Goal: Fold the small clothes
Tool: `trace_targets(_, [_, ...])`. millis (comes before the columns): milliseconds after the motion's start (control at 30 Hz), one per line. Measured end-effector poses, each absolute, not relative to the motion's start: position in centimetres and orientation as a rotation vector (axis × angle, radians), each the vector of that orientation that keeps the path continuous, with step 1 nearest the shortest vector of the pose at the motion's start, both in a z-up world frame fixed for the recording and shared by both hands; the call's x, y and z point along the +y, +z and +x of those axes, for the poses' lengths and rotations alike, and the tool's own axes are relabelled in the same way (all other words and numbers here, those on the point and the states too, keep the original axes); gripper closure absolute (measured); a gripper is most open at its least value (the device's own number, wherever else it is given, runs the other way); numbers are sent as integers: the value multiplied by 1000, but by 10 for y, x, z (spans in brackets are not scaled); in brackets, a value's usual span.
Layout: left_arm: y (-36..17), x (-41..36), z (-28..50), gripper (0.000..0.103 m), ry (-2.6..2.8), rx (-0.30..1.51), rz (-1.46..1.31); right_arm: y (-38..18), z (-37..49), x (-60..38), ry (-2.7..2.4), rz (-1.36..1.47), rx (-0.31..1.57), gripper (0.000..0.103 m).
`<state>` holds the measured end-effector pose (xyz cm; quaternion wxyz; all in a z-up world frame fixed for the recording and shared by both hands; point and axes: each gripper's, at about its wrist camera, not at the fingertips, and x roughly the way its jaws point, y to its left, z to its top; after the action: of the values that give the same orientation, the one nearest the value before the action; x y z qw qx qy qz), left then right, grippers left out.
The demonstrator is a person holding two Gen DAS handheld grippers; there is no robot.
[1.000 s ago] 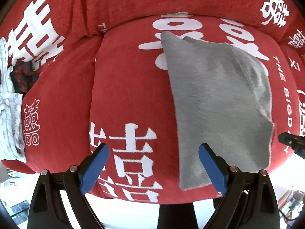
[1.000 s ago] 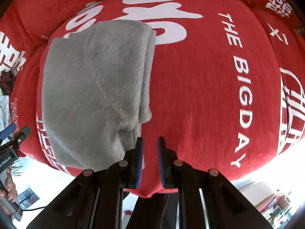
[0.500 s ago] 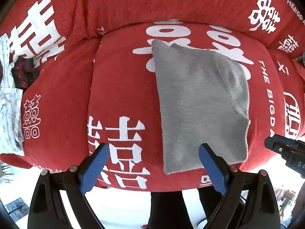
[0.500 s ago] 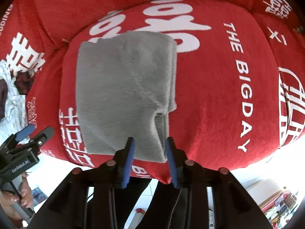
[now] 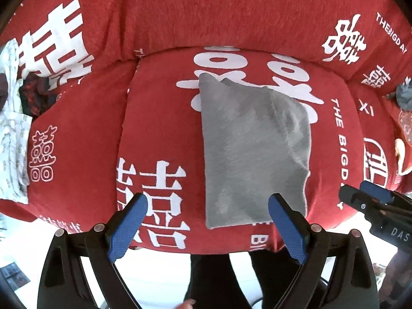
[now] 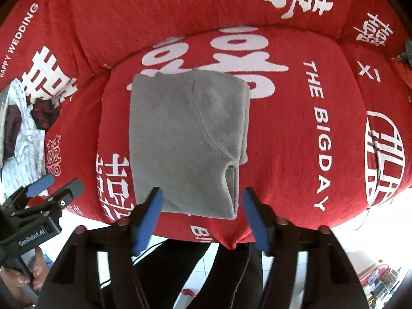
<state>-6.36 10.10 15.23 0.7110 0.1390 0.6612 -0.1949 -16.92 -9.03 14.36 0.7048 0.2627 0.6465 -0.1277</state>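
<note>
Both grippers stand open and hold nothing. Left gripper [image 5: 207,221]: jaws spread wide, hovering off the front edge of the red cushion [image 5: 159,134]. Right gripper [image 6: 200,216]: jaws now well apart, where a second ago they were nearly closed at the near right corner of the garment. Judgement: the right gripper has released the cloth after laying over a fold, and both tools have drawn back from the seat.

Red cushion: large seat pad with white printed characters; it carries the grey garment [image 6: 185,139]. Grey garment: lies flat, roughly rectangular, a seam running diagonally across the top layer and doubled layers showing at its right edge. It rests free, touching neither gripper. Judgement: this item appears folded, or nearly so.

Containers: none visible. Loose clothes pile [image 5: 13,128], white patterned and dark pieces, sits at the far left on the sofa, well apart from the garment; likely the supply for further folding.
</note>
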Motion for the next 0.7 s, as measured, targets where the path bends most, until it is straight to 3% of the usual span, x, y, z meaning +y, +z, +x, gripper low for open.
trace_targets(67, [152, 100, -64, 0, -429, 1479, 326, 147, -167, -89, -295, 577, 1431, 23])
trace_targets(433, [173, 106, -61, 0, -363, 1377, 389, 162, -161, -83, -371, 481, 1443, 20])
trace_targets(700, [175, 109, -59, 0, -378, 1422, 333, 168, -157, -77, -398, 437, 1447, 20])
